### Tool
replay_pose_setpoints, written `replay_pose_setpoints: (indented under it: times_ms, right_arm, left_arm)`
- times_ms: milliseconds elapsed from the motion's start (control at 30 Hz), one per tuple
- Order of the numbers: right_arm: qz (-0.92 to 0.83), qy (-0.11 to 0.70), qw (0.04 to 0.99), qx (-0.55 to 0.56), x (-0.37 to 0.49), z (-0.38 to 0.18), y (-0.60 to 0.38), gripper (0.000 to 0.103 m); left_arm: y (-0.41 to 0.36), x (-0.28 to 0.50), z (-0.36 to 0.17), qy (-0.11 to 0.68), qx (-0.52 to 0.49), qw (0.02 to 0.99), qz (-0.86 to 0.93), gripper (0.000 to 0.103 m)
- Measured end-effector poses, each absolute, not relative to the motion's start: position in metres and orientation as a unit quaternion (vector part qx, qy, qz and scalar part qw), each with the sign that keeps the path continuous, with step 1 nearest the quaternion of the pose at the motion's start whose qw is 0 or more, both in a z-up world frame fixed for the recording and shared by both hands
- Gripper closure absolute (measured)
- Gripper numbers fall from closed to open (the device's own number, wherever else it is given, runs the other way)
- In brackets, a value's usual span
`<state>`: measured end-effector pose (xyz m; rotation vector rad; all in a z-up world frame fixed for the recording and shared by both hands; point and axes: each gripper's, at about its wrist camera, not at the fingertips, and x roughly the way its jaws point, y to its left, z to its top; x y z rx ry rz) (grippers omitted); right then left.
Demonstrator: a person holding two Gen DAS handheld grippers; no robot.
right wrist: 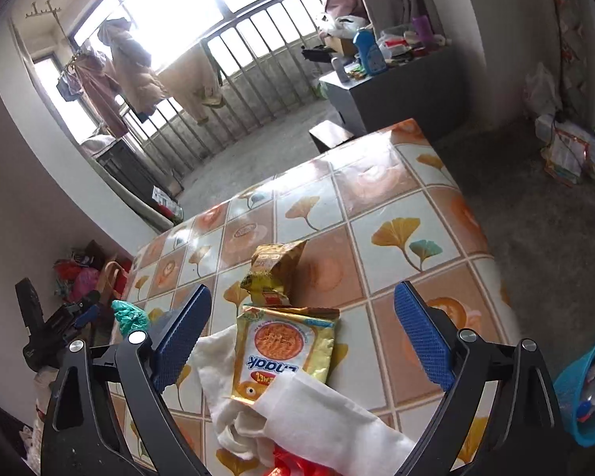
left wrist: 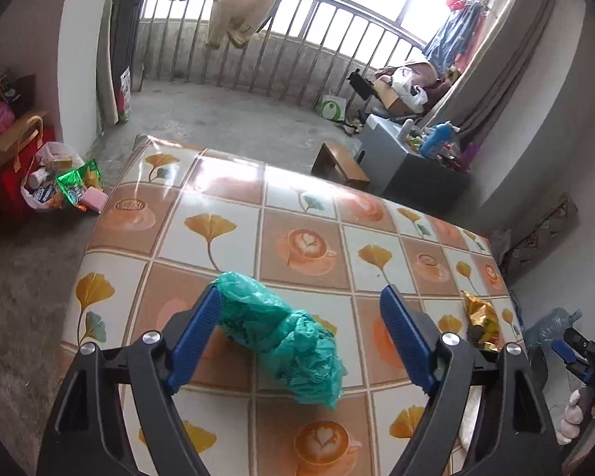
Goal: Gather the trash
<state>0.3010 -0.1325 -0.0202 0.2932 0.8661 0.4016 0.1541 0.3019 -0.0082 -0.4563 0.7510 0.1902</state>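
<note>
A crumpled green plastic bag (left wrist: 285, 337) lies on the tiled tablecloth (left wrist: 305, 214). My left gripper (left wrist: 303, 297) is open around it, its left finger touching the bag's far end. A gold wrapper (left wrist: 482, 319) lies at the table's right edge. In the right wrist view my right gripper (right wrist: 303, 297) is open over a gold snack packet (right wrist: 285, 351), a crumpled gold wrapper (right wrist: 273, 273), white tissue (right wrist: 317, 424) and a red scrap (right wrist: 293, 466). The green bag (right wrist: 130, 317) shows at the left there.
A blue basket (right wrist: 585, 396) with trash stands on the floor right of the table. Bags and packets (left wrist: 59, 182) are piled on the floor at the left. A grey cabinet (left wrist: 400, 158) and a brown stool (left wrist: 339, 164) stand beyond the table.
</note>
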Motion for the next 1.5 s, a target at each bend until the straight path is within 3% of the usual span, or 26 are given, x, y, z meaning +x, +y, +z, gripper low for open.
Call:
replay_pose_setpoints:
  times_ms: [133,233,467,567,733,1133,1200,1267,1333,1500]
  right_arm:
    - [0.211,0.45,0.859,0.121,0.334,-0.032,-0.101,0.015]
    - [0.221,0.474,0.846,0.103,0.357,-0.045,-0.079,0.015]
    - [0.237,0.512,0.823,0.066,0.368,-0.078,-0.062,0.046]
    - [0.256,0.514,0.815,0.079,0.358,-0.08,-0.068,0.066]
    - [0.281,0.496,0.815,0.098,0.322,-0.08,-0.083,0.069]
    - [0.31,0.487,0.806,0.128,0.264,-0.08,-0.101,0.07]
    - [0.304,0.481,0.811,0.135,0.266,-0.07,-0.106,0.065]
    - [0.31,0.466,0.815,0.153,0.27,-0.052,-0.117,0.048]
    - [0.311,0.441,0.827,0.155,0.263,-0.031,-0.128,0.041]
    - [0.286,0.4,0.859,0.144,0.228,0.005,-0.17,0.038]
  left_arm:
    - [0.306,0.17,-0.038,0.398,-0.235,0.881,0.097,0.028]
    - [0.301,0.179,-0.052,0.414,-0.235,0.875,0.088,0.04]
    - [0.268,0.199,-0.057,0.413,-0.199,0.888,0.034,0.05]
    - [0.238,0.205,-0.057,0.42,-0.185,0.889,-0.017,0.05]
    - [0.177,0.204,-0.06,0.428,-0.174,0.88,-0.112,0.051]
    - [0.14,0.154,-0.057,0.444,-0.167,0.861,-0.181,0.049]
    - [0.145,0.15,-0.051,0.436,-0.169,0.867,-0.17,0.048]
    - [0.149,0.146,-0.04,0.422,-0.165,0.876,-0.167,0.046]
    - [0.15,0.142,-0.027,0.404,-0.157,0.885,-0.168,0.046]
    - [0.145,0.133,-0.004,0.367,-0.121,0.907,-0.167,0.045]
